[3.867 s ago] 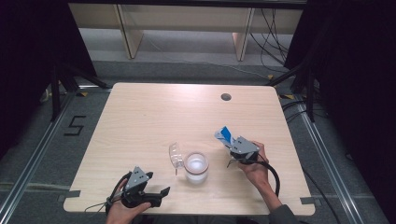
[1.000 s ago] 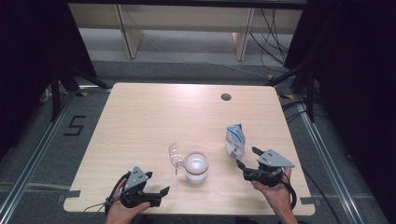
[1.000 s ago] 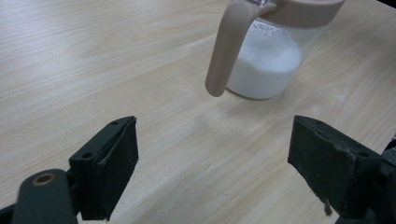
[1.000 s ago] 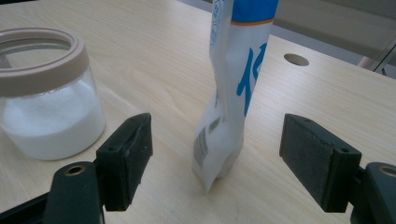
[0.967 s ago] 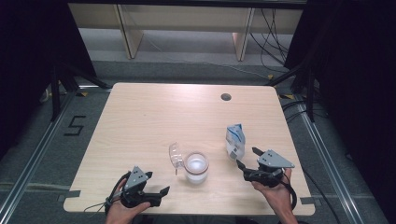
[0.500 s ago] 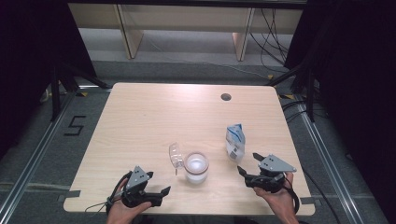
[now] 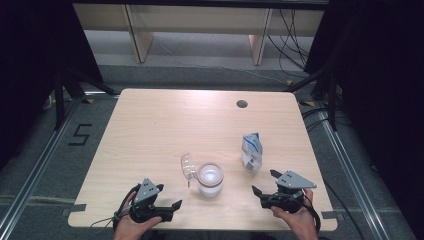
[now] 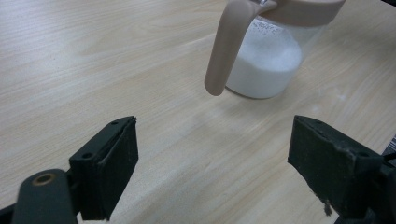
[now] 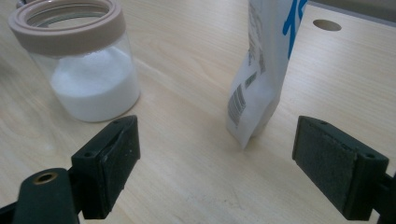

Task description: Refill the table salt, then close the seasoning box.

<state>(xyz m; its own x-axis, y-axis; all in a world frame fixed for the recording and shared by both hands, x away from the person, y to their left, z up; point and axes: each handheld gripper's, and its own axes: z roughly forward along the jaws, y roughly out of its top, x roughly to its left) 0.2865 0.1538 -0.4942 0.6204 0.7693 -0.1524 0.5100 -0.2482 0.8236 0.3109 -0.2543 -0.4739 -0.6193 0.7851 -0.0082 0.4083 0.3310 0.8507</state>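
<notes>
I see my right gripper (image 7: 264, 183) with its jaws wide apart, just opened further, holding nothing; the white and blue bag (image 7: 251, 152) stands upright on the table (image 7: 160, 120), a little ahead of them and not touching. My left gripper (image 7: 169, 196) is also wide open and empty near the front edge. The jar (image 7: 210, 178) of white powder stands between both grippers, its top is cut off in the left gripper view, and the print on the bag I cannot read.
</notes>
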